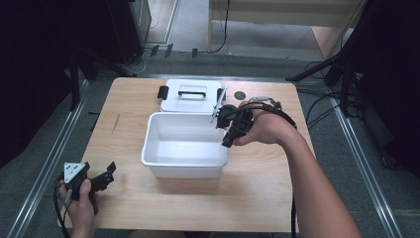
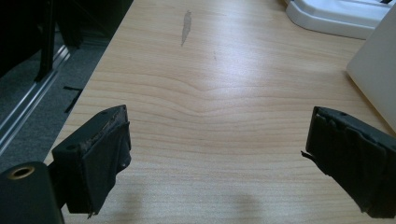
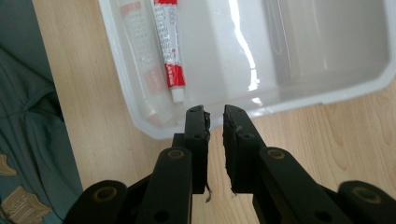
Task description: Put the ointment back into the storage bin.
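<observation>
The high view looks forward and down over the whole table (image 1: 148, 198). The left gripper view skims low past its fingers (image 2: 100, 158) across bare wood. The right gripper view peers steeply down beyond its fingertips (image 3: 196, 123) into the white bin (image 1: 158, 158), shared with the high view.

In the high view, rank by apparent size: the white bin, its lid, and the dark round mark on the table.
1. white bin
2. lid, farther from the camera, so the gap is unsure
3. dark round mark, plainly smallest

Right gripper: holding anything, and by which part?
Nothing. The right gripper is shut with nothing between its jaws; the red and white tube lies loose in the white bin.
</observation>
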`<action>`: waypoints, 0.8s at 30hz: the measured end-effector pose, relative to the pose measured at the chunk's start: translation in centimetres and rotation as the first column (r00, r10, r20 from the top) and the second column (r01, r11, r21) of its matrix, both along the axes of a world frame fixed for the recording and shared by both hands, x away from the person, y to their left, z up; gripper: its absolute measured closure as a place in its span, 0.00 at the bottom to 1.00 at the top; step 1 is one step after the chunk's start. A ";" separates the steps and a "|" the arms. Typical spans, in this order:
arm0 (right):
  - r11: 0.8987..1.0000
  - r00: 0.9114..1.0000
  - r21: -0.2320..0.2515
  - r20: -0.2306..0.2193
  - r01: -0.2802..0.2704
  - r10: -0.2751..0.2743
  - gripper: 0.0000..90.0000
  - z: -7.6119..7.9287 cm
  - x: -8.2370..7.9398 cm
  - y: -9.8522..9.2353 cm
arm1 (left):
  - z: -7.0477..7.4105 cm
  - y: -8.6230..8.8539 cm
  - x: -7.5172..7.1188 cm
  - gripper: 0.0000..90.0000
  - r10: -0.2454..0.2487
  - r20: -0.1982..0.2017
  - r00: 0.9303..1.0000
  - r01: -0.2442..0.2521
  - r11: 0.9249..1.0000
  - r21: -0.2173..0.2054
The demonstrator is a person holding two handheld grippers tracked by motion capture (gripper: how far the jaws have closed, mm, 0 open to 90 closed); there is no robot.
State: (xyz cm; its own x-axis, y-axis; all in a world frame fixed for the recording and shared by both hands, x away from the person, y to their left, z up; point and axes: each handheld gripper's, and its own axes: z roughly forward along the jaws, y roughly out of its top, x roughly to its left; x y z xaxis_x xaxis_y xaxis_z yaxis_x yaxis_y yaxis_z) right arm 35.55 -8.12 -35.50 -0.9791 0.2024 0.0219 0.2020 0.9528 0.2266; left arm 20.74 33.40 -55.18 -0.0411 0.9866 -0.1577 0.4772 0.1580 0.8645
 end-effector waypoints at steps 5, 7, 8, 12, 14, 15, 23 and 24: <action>1.000 1.000 0.003 0.002 0.021 -0.021 0.89 0.0 -0.1 -1.3 | 0.0 0.0 0.0 0.08 0.000 0.000 1.000 0.000 1.000 0.001; 0.999 0.999 0.001 -0.001 0.034 -0.034 0.88 -0.1 -0.1 -1.7 | 0.0 0.0 0.0 0.08 0.000 0.001 1.000 0.000 1.000 0.002; 0.999 0.999 0.004 -0.003 0.039 -0.039 0.88 -0.3 -0.2 -2.3 | 0.0 0.0 0.0 0.08 0.000 0.001 1.000 0.000 1.000 0.002; 0.998 0.998 0.009 -0.015 0.056 -0.056 0.85 -0.9 -0.3 -3.5 | 0.0 0.0 0.0 0.08 0.000 0.002 1.000 0.000 1.000 0.002; 0.998 0.997 0.008 -0.026 0.070 -0.070 0.84 -1.3 -0.4 -4.1 | 0.0 0.0 0.0 0.08 0.000 0.002 1.000 0.000 1.000 0.003; 0.997 0.997 0.013 -0.034 0.075 -0.075 0.84 -1.5 -0.4 -4.4 | 0.0 0.0 0.0 0.08 0.001 0.002 1.000 -0.001 1.000 0.001; 0.980 0.978 0.062 -0.101 0.187 -0.180 0.75 -3.0 -0.5 -7.2 | 0.0 0.0 0.0 0.08 0.004 0.003 1.000 -0.004 1.000 0.001; 0.976 0.974 0.074 -0.109 0.206 -0.197 0.69 -3.3 -0.5 -7.5 | 0.0 0.0 0.0 0.08 0.004 0.003 1.000 -0.004 1.000 0.001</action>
State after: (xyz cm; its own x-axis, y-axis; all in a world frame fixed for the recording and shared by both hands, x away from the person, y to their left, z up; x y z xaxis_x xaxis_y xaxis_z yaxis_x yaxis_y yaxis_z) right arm 35.03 -15.62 -38.78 -0.9102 0.3885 0.1435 0.4138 0.8685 0.2730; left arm 20.73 33.39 -55.19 -0.0450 0.9865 -0.1573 0.4739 0.1597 0.8660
